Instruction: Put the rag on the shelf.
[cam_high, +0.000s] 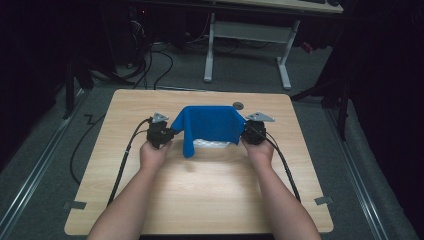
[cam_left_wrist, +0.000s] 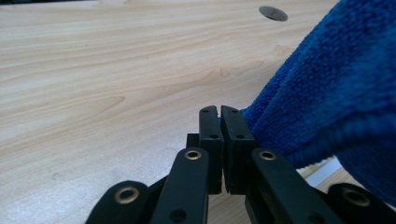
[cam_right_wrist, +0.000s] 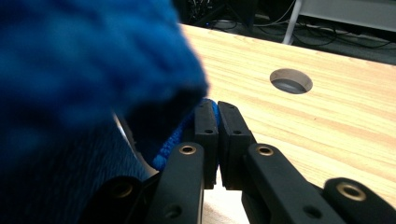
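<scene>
Nearest to us, two bare forearms come in over the wooden table (cam_high: 200, 200), each hand wrapped around a black gripper. Our left gripper (cam_high: 170, 133) has its jaws pressed together on one edge of a blue cloth (cam_high: 207, 125); in the left gripper view the left gripper (cam_left_wrist: 219, 112) shows the pads closed with the cloth (cam_left_wrist: 336, 93) bunched against their right side. Our right gripper (cam_high: 245, 131) pinches the opposite edge, and in the right gripper view the right gripper (cam_right_wrist: 217, 108) has its jaws nearly touching, a sliver of cloth (cam_right_wrist: 84, 70) caught between them. The cloth hangs stretched between both, lifted above the table, over something white (cam_high: 212, 143) we cannot identify. Beyond it lies a round hole (cam_high: 238, 105) in the tabletop.
</scene>
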